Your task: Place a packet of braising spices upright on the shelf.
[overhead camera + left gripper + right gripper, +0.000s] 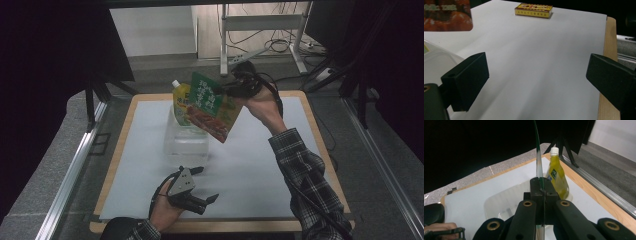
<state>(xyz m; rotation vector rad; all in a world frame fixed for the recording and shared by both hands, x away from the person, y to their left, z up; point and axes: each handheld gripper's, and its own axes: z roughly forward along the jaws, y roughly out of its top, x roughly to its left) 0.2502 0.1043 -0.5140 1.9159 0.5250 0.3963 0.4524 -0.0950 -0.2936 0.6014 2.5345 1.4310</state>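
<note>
I work at a wooden table [125,120] with a pale edge, most of its top covered by a white sheet [260,165]. Grey speckled floor [45,175] lies round it on both sides, and a metal rail [75,170] runs along the left, with another rail [385,165] along the right. Black curtains [50,60] hang dark on my left and right, so the corners of the room are dim. Beyond the far end of the table stands a white metal frame [260,30] on feet, with loose cables [280,45] tangled on the floor beneath it. Behind that, a light wall [150,30] catches what light there is.
</note>
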